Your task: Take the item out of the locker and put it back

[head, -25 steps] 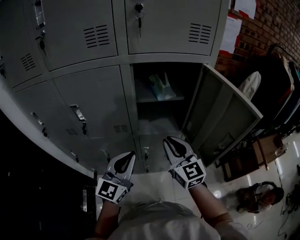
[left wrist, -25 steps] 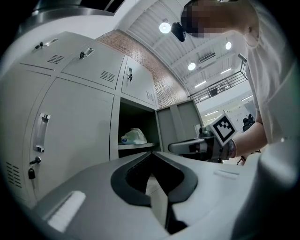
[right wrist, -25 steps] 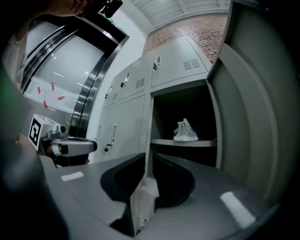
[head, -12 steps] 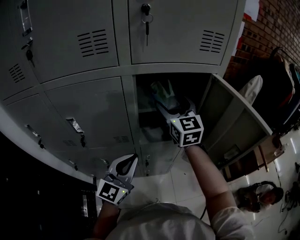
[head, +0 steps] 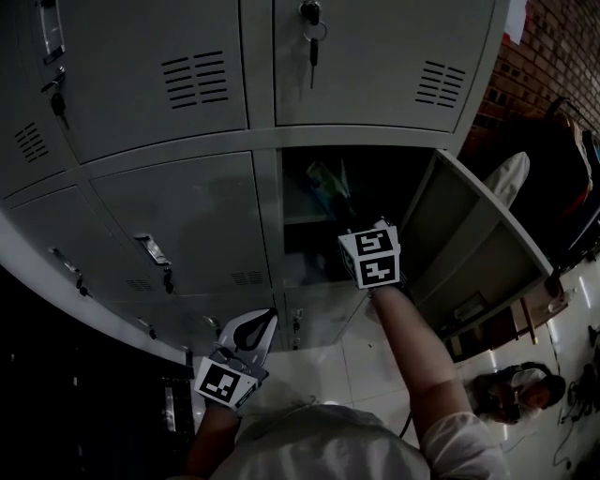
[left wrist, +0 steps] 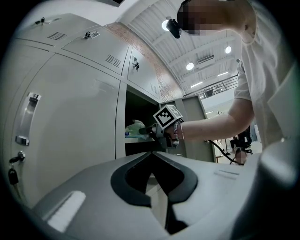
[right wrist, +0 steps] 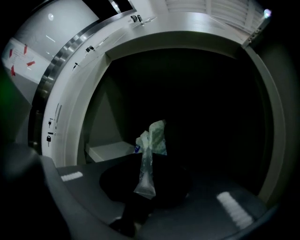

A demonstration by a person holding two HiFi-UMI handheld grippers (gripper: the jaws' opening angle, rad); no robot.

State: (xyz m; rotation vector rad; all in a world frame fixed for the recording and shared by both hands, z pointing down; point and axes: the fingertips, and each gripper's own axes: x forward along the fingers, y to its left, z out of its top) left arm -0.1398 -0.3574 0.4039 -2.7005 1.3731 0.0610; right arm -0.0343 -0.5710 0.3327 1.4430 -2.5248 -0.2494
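The open grey locker holds a pale crumpled plastic bag on its inner shelf. My right gripper reaches into that compartment at the bag. In the right gripper view a twisted strip of the bag runs down between the jaws of the right gripper, which are closing and pinch it. The left gripper view shows the right gripper touching the bag. My left gripper hangs low before the lower lockers, shut with nothing in it.
The locker door stands swung open to the right. Keys hang in the door above. A person sits on the tiled floor at lower right, beside dark furniture and a brick wall.
My right gripper rose from beside the left one, went into the open locker and closed on the bag. The left gripper stayed where it was.
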